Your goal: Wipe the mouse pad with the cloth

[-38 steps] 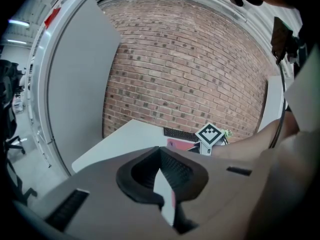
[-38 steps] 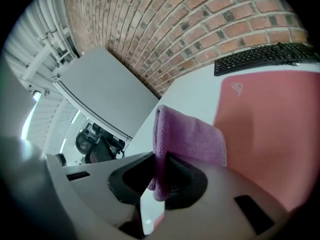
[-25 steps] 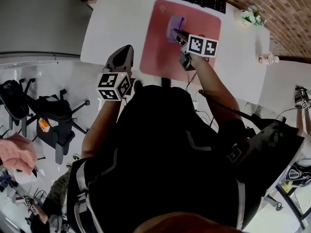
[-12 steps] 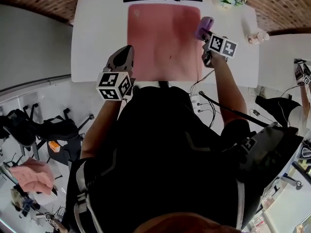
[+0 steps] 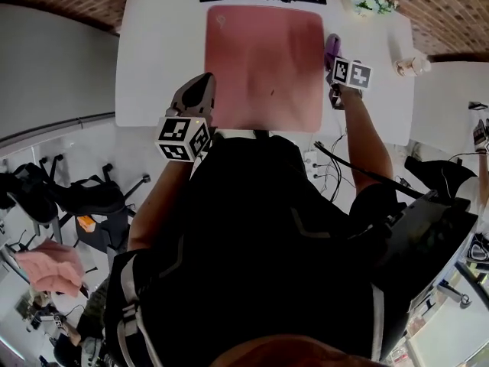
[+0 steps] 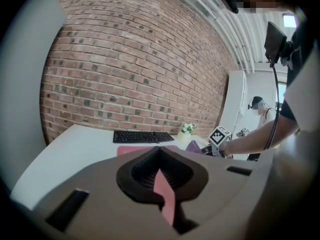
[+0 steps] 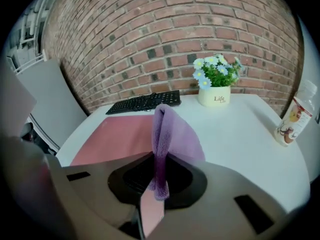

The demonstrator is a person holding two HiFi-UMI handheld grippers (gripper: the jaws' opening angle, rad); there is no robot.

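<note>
Shifted right off the pad since a second ago, right tool (image 7: 159,181) clamps purple fleece cloth (image 7: 170,134) at its fold, judged soft and light; cloth hangs beside pink rectangular mouse pad (image 5: 263,67); left tool (image 6: 160,184) closed, empty.

The flower pot (image 7: 214,97) reads "Life" (smaller print beneath is illegible).

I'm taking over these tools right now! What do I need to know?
Left tool: shut, empty, held near the front edge of the white table.
Right tool: shut on the purple fleecy cloth, at the right edge of the pink rectangular mouse pad.
Done: the cloth is gripped. How much has been wiped cannot be told.
Left: wipe across the pad.
</note>
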